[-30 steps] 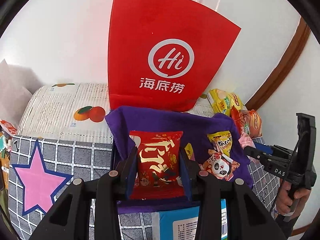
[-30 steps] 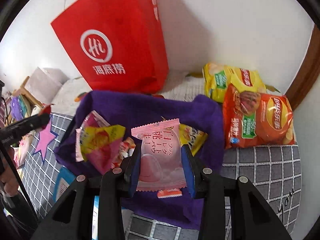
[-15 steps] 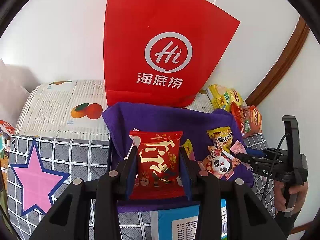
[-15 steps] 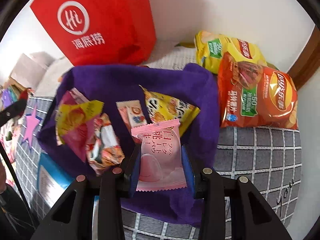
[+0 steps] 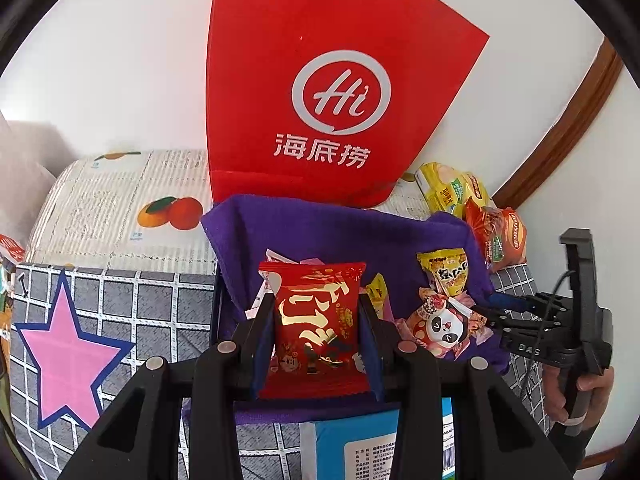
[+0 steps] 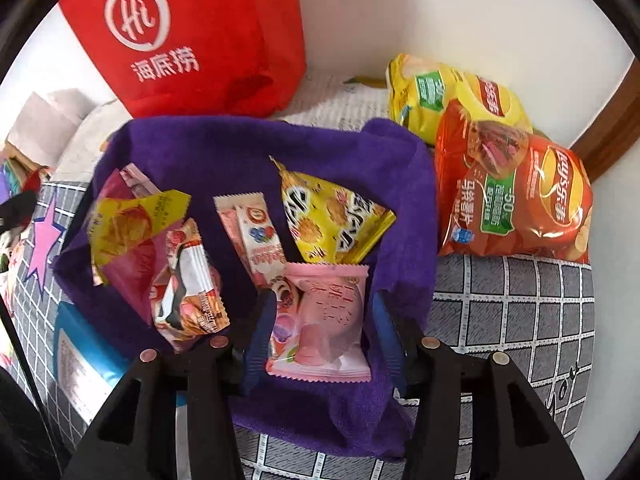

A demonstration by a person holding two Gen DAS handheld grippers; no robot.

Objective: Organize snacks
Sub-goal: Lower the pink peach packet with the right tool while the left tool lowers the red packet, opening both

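Now, leftmost: left gripper (image 5: 316,332) clamped on one red packet with gold script (image 5: 314,320), held upright, long axis vertical, above the near edge of the purple cloth-lined bin (image 5: 320,228). Straight ahead and below — the bin's floor, so only a short forward drop, by judgement. Further right: right gripper (image 6: 320,328) spread wider than one pink peach packet (image 6: 320,320), seemingly lying in the bin's near right corner; contact with the blue pads unclear. Nearer the bin: right gripper. Counted loose in the bin from the right wrist: about five more small packets. Beside the bin, rightmost: two chip bags (image 6: 516,196) — one yellow, one orange
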